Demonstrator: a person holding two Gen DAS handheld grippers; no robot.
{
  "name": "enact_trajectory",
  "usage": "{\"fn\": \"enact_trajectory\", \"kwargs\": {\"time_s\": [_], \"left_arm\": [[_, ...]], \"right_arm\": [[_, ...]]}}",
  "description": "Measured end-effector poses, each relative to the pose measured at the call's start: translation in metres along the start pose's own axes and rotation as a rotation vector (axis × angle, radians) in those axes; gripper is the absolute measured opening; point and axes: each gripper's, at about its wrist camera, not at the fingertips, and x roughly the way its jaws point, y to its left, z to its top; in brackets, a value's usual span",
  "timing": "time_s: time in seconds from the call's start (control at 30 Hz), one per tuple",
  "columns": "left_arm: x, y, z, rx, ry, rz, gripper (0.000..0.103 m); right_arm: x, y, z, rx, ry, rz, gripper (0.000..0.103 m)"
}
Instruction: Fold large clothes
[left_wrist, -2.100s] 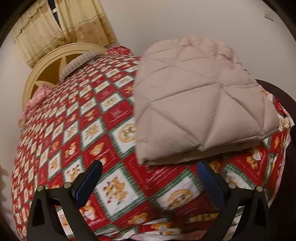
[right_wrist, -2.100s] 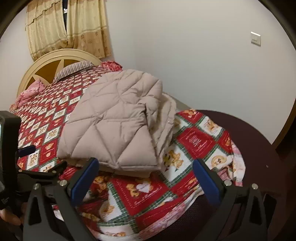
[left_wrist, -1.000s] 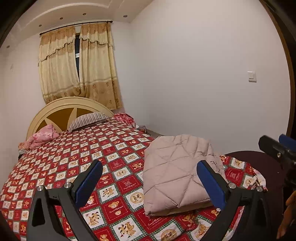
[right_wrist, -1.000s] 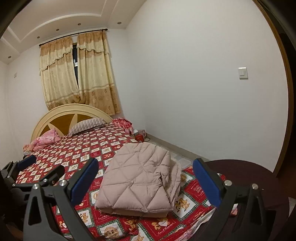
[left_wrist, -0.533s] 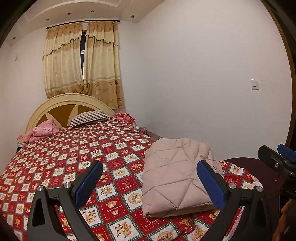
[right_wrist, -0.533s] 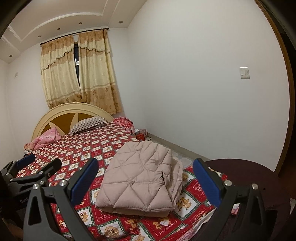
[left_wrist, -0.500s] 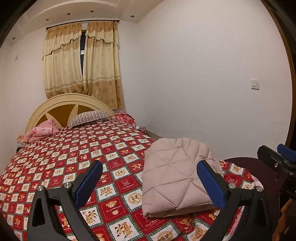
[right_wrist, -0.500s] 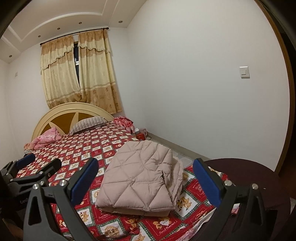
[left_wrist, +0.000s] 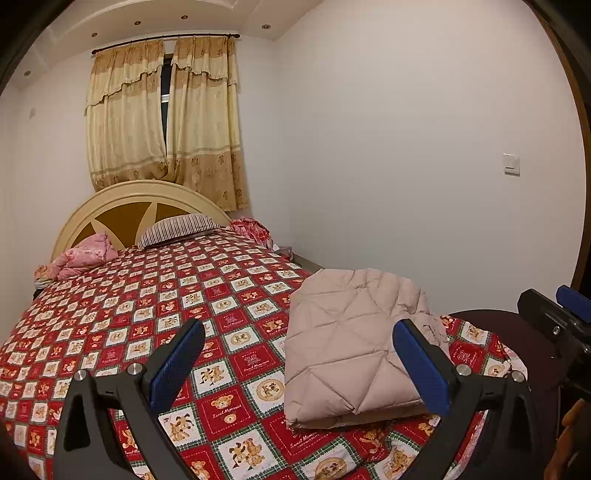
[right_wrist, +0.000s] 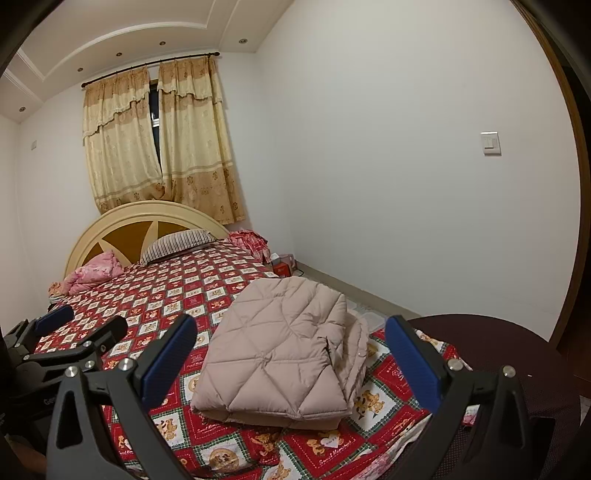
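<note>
A beige quilted down jacket (left_wrist: 351, 343) lies folded in a neat rectangle on the near right corner of the bed (left_wrist: 155, 295); it also shows in the right wrist view (right_wrist: 284, 350). My left gripper (left_wrist: 299, 354) is open and empty, held back from and above the bed, with the jacket in front of its right finger. My right gripper (right_wrist: 288, 354) is open and empty, also held back, with the jacket between its fingers in the view but well beyond them. The left gripper (right_wrist: 66, 336) shows at the left edge of the right wrist view.
The bed has a red bear-pattern cover, a cream headboard (left_wrist: 140, 206), a striped pillow (left_wrist: 177, 229) and a pink bundle (left_wrist: 85, 254) at its head. A dark round surface (right_wrist: 498, 350) lies at the right. A white wall (left_wrist: 406, 147) runs along the bed's right side.
Both grippers have pulled back and up from the folded jacket since two seconds ago, so it looks smaller and more of the room shows. Hardly any movement in the last half second.
</note>
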Motion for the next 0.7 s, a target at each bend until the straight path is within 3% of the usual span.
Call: {"fn": "enact_trajectory", "kwargs": {"time_s": [0.7], "left_arm": [[0.013,0.006,-0.004,-0.005,0.037,0.034,0.102]], "right_arm": [[0.006,-0.004,-0.004,0.011,0.02,-0.011,0.103]]}}
